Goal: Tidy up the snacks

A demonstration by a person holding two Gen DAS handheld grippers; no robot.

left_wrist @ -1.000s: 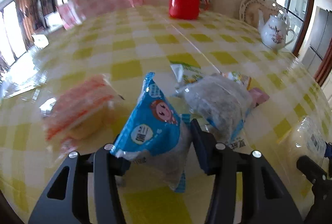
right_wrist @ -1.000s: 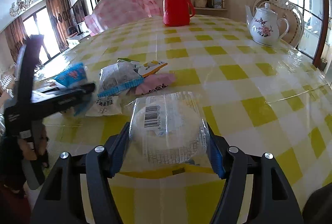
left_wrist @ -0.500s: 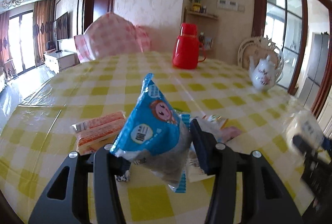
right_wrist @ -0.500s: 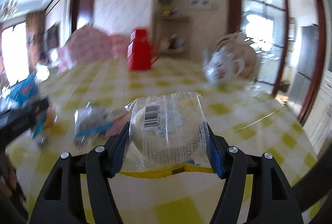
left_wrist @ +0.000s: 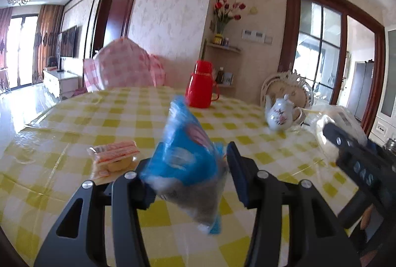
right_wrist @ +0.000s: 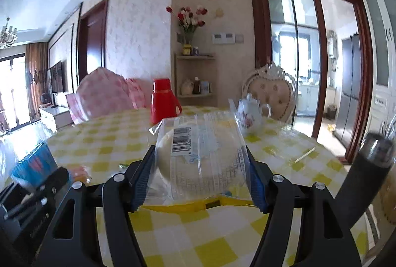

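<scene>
A blue snack packet (left_wrist: 185,160) hangs blurred above the yellow-checked table (left_wrist: 74,123), between the pads of my left gripper (left_wrist: 188,155), whose jaws are closing on it. My right gripper (right_wrist: 199,150) is shut on a clear-wrapped round cake (right_wrist: 198,158) with a barcode, also held off the table. In the left wrist view, the right gripper (left_wrist: 346,143) and its cake show at the right edge. In the right wrist view, the left gripper (right_wrist: 49,183) and blue packet (right_wrist: 32,163) show at the lower left. An orange-striped packet (left_wrist: 113,155) lies on the table.
A red thermos (left_wrist: 200,86) and a white floral teapot (left_wrist: 281,116) stand at the table's far side. A pink-covered chair (left_wrist: 123,66) and an ornate chair (right_wrist: 272,91) are behind it. A dark blurred cylinder (right_wrist: 371,163) rises at the right edge.
Both grippers rose and tilted up with their packets. The heap of snacks near the left gripper dropped out of sight, and the walls and doors came into view.
</scene>
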